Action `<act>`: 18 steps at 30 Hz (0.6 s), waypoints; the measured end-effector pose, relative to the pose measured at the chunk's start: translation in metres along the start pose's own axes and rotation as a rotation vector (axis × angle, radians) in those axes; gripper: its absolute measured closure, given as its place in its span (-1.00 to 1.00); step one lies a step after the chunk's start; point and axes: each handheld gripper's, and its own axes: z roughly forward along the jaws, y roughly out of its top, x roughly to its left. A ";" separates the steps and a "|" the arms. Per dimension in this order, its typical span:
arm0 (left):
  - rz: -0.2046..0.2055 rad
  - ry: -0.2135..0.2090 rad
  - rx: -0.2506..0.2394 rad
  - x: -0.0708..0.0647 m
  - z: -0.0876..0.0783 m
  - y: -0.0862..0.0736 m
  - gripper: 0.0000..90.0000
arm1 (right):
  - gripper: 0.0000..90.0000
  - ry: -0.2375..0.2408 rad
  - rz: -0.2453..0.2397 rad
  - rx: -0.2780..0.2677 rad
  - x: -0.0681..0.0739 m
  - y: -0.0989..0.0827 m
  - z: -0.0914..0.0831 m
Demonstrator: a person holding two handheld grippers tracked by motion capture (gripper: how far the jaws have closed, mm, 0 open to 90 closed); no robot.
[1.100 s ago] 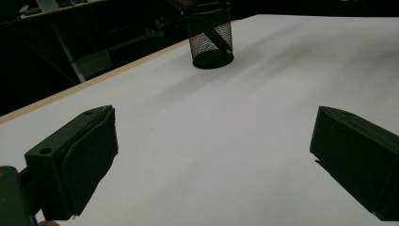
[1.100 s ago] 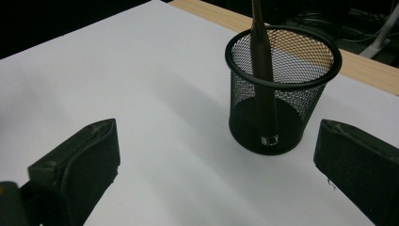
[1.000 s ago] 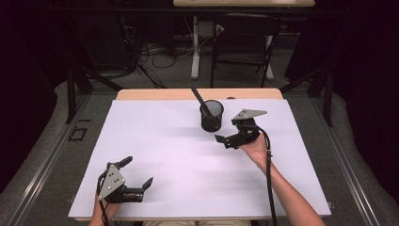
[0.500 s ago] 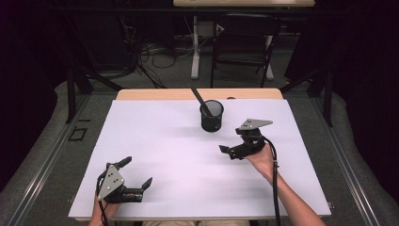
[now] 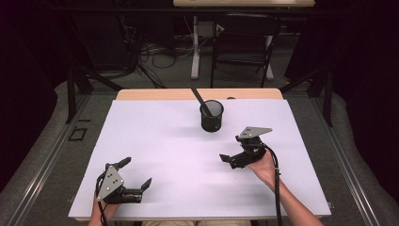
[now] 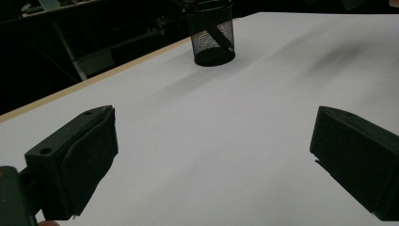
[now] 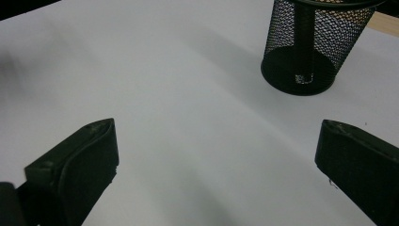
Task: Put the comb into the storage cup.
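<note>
High view first: a black mesh cup (image 5: 211, 116) stands upright toward the far middle of the white table (image 5: 155, 136), and a dark pen-like stick (image 5: 199, 98) leans out of it toward the far left. Nothing else sits on the white sheet. The right gripper (image 5: 233, 153) is held above the sheet, near the cup on its near-right side but apart from it, its jaws spread wide with nothing between them and pointing left. The left gripper (image 5: 136, 173) is well away at the near-left corner, jaws likewise spread and empty, with a grey three-cornered plate on top. Beyond the table's wooden far edge lie cables on the floor (image 5: 155, 52) and a dark chair (image 5: 242, 42).

Left gripper view: the two black jaws rise at either side, far apart, with bare white surface between them. The mesh cup (image 6: 210, 35) stands far off at the top, the stick (image 6: 214, 34) slanting inside it behind the mesh.

Right gripper view: the jaws again stand wide apart, holding nothing. The mesh cup (image 7: 313, 47) is close, up at the right and nearer the right-hand jaw, untouched. Through its mesh the stick (image 7: 304, 33) shows, its lower end resting on the cup's floor.
</note>
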 end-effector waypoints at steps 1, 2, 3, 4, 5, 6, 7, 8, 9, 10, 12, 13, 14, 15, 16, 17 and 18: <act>0.002 -0.001 0.003 0.000 0.000 0.000 -0.97 | -1.00 -0.001 -0.001 0.003 0.001 -0.001 -0.001; 0.003 -0.001 0.004 0.000 0.000 0.000 -0.97 | -1.00 0.001 -0.002 0.002 0.002 -0.001 -0.002; 0.004 -0.001 0.005 0.000 0.000 0.000 -0.97 | -1.00 0.001 0.000 0.002 0.003 -0.002 -0.003; 0.002 -0.002 0.004 0.000 0.000 0.000 -0.97 | -1.00 0.000 -0.001 0.001 0.003 -0.003 -0.005; 0.001 -0.002 0.004 0.000 0.000 0.000 -0.96 | -1.00 0.000 -0.002 0.000 0.005 -0.004 -0.006; 0.002 -0.001 0.004 0.000 0.000 0.000 -0.97 | -1.00 -0.001 -0.003 0.001 0.006 -0.006 -0.008; 0.002 -0.002 0.004 0.000 0.000 0.000 -0.96 | -1.00 -0.003 -0.006 -0.001 0.007 -0.007 -0.010; 0.002 -0.002 0.004 0.000 0.000 0.000 -0.96 | -1.00 -0.004 -0.008 -0.002 0.008 -0.008 -0.011; 0.003 -0.003 0.006 0.000 0.000 0.000 -0.96 | -1.00 -0.004 -0.007 -0.001 0.009 -0.010 -0.013; 0.003 -0.003 0.006 0.000 0.000 0.000 -0.97 | -1.00 -0.006 -0.010 -0.004 0.010 -0.011 -0.014; 0.001 -0.003 0.004 -0.001 0.000 0.000 -0.96 | -1.00 -0.010 -0.015 -0.004 0.012 -0.014 -0.017; 0.002 -0.003 0.005 -0.001 0.000 0.000 -0.96 | -1.00 -0.015 -0.019 -0.003 0.012 -0.015 -0.018; 0.002 -0.003 0.006 -0.001 0.001 0.000 -0.97 | -1.00 -0.014 -0.016 -0.008 0.013 -0.016 -0.019; 0.002 -0.003 0.006 -0.001 0.001 0.000 -0.96 | -1.00 -0.015 -0.017 -0.011 0.013 -0.017 -0.021; 0.002 -0.004 0.007 -0.001 0.001 0.000 -0.97 | -1.00 -0.019 -0.019 -0.014 0.014 -0.018 -0.022; 0.003 -0.004 0.007 -0.001 0.001 0.000 -0.96 | -1.00 -0.021 -0.020 -0.016 0.014 -0.019 -0.024; 0.004 -0.004 0.007 -0.001 0.001 0.000 -0.97 | -1.00 -0.022 -0.019 -0.021 0.015 -0.020 -0.025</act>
